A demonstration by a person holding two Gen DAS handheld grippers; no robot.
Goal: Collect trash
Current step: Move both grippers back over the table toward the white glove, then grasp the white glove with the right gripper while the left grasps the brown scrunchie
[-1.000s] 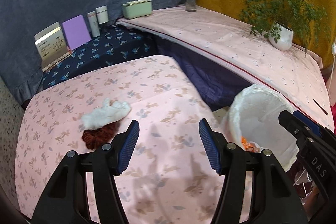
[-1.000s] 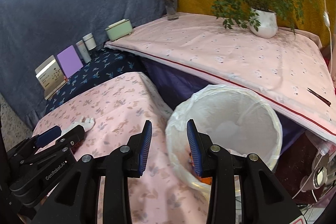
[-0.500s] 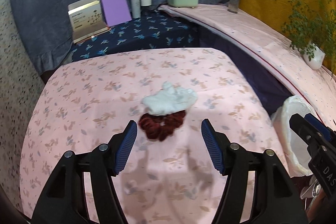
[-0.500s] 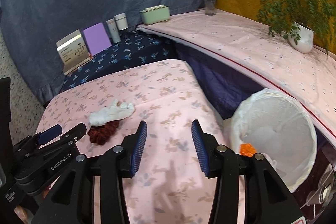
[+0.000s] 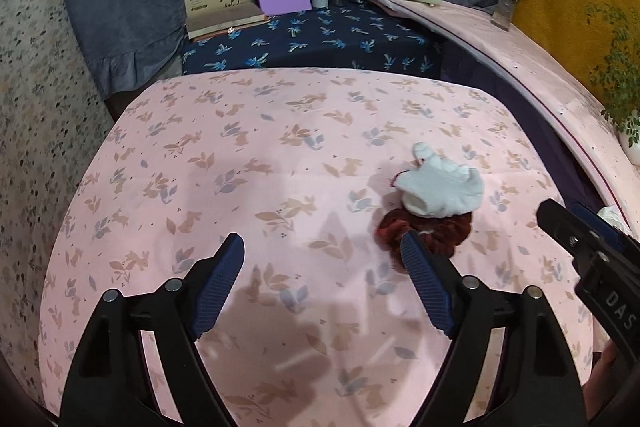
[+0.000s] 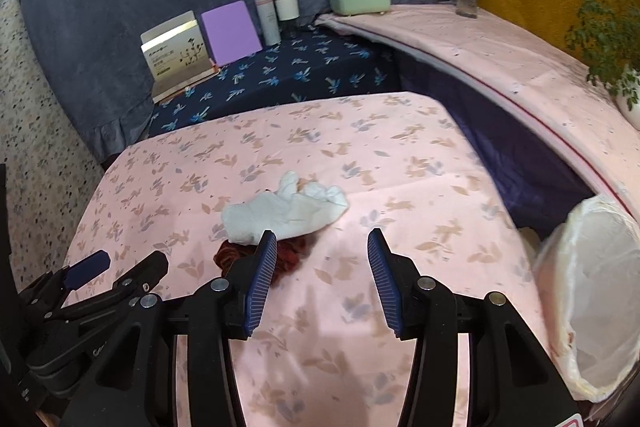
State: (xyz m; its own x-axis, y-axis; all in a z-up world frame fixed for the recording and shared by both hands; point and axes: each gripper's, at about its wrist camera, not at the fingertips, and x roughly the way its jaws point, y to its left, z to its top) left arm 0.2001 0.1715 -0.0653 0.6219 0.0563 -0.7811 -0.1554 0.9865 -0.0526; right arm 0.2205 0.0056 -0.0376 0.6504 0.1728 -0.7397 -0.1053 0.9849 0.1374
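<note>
The white tissue [image 6: 286,213] lies on the red scrunchie [image 5: 432,233] near the desk's [image 5: 240,155] right edge. Left gripper [image 5: 322,259] jaws just opened wide, empty, ready to grab. Right gripper [image 6: 322,247] jaws half open, empty.

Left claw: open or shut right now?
Open. The left claw has just been widening, its pads stand far apart over bare cloth; the scrunchie lies beside its right pad, not between them.
</note>
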